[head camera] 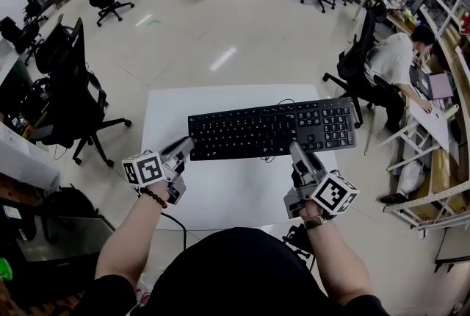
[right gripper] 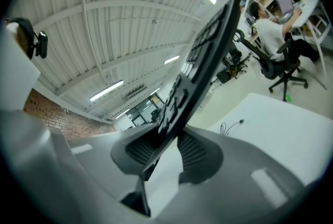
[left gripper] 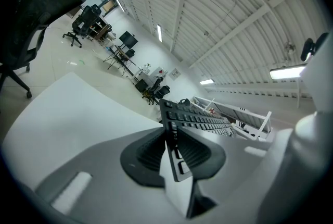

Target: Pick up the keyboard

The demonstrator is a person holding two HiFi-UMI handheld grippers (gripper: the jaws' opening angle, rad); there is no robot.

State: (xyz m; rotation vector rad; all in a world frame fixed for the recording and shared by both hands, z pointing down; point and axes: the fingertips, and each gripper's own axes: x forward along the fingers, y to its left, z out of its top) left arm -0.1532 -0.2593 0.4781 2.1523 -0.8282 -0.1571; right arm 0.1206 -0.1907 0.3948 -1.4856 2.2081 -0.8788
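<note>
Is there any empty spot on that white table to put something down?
Mostly bare. The white table is free along its far strip beyond the keyboard, down its left side, and in the near middle between the left gripper and right gripper. It is tight only at the keyboard's near edge, where both grippers clamp it, and around its cable.

black keyboard (head camera: 272,128); white table (head camera: 220,189); black-and-white checked marker cubes (head camera: 143,169).
</note>
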